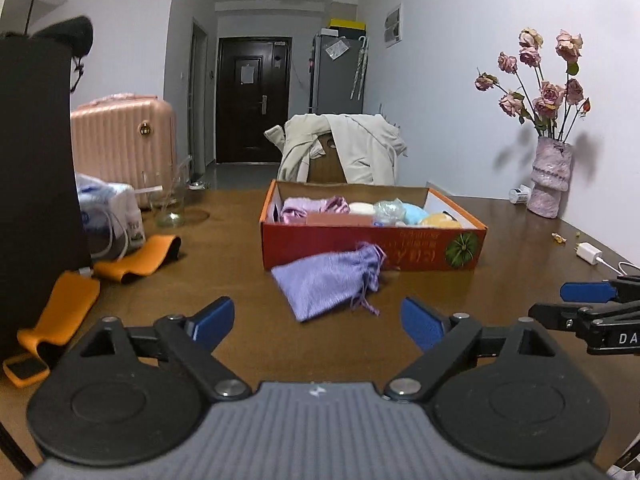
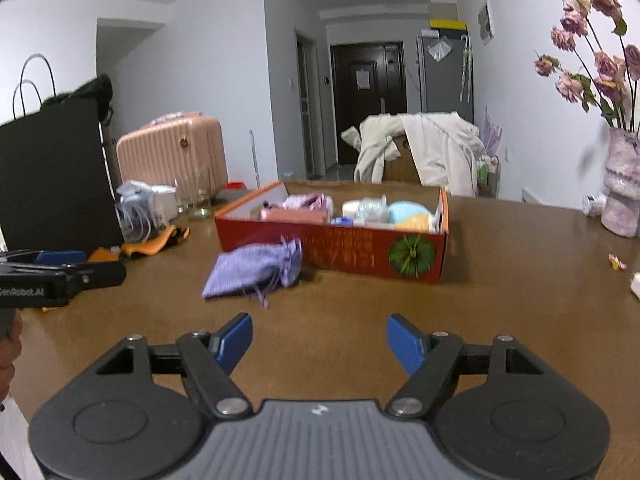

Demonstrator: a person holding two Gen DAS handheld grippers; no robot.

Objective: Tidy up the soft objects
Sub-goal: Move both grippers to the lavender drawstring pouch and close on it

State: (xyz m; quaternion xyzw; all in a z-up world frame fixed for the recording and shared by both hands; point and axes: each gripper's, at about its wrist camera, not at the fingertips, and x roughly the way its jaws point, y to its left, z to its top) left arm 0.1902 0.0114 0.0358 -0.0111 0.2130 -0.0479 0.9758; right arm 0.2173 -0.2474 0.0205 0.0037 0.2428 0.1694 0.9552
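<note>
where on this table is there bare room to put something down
Bare wood between the red box and the flower vase, and in front of both grippers. Crowded at the left edge: black bag, orange pieces, glass. The purple pouch lies before the box.

You have one red cardboard box (image 1: 372, 246) on one brown table (image 1: 240, 240). One lilac drawstring pouch (image 1: 326, 280) lies outside the box. You hold two grippers: left (image 1: 318, 322), right (image 2: 320, 340). Note one pink suitcase (image 1: 122, 140), one vase (image 1: 550, 178), one black bag (image 1: 36, 180), one glass beaker (image 1: 168, 204) and two orange pieces (image 1: 138, 258). The box's contents are too blurred to count.
</note>
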